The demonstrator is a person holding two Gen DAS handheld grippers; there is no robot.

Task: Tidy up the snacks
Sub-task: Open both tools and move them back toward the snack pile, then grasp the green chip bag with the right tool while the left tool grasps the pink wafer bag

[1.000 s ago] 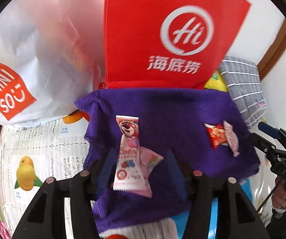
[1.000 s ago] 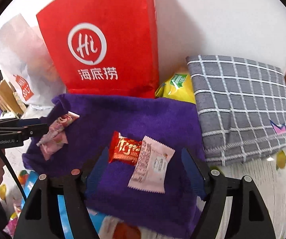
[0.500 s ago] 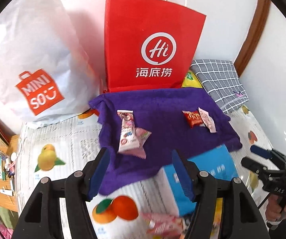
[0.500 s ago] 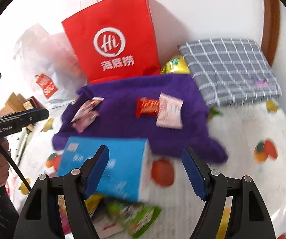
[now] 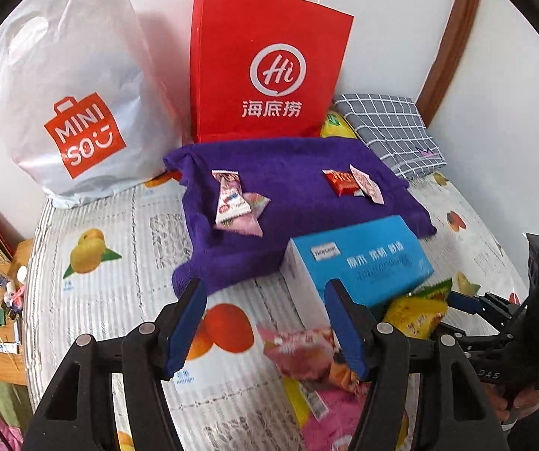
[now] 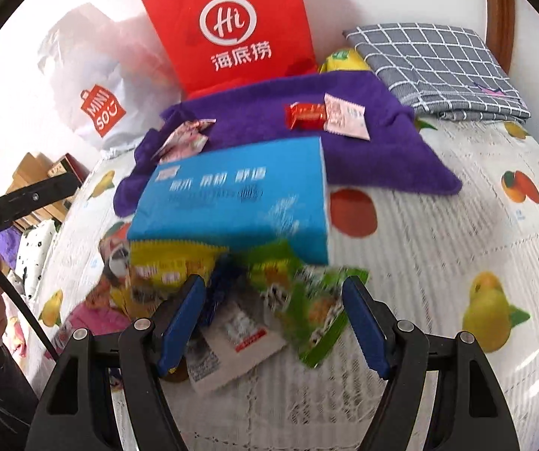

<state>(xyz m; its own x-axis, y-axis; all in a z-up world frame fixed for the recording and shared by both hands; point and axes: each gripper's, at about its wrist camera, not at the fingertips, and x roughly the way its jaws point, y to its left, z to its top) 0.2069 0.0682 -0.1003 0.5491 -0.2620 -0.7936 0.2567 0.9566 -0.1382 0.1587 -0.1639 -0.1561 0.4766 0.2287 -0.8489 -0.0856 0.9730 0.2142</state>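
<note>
A white plastic shopping bag with an orange logo (image 5: 77,112) is being propped against the wall at ten o'clock in the left wrist view, and a red paper carrier bag with white handles (image 5: 269,67) is being stood upright beside it at twelve. A purple terry towel (image 5: 295,203) is being spread before both bags on the fruit-printed bed cover (image 5: 119,225). On the towel, two pink-and-white snack sachets (image 5: 235,203) are being overlapped at its left, while a red sweet wrapper (image 5: 341,182) is being touched by a pale pink sachet (image 5: 367,184) at its right. A folded grey checked cloth (image 5: 393,131) is being kept at two o'clock. A blue rectangular carton (image 5: 359,259) is being rested partly on the towel's near edge.

The left tongs (image 5: 265,327) are being held open and empty above the cover. In the right wrist view, a loose heap of yellow, green and white snack packets (image 6: 254,300) is being left at six o'clock, just below the carton. The right tongs (image 6: 273,323) are being held open over that heap, with nothing gripped.
</note>
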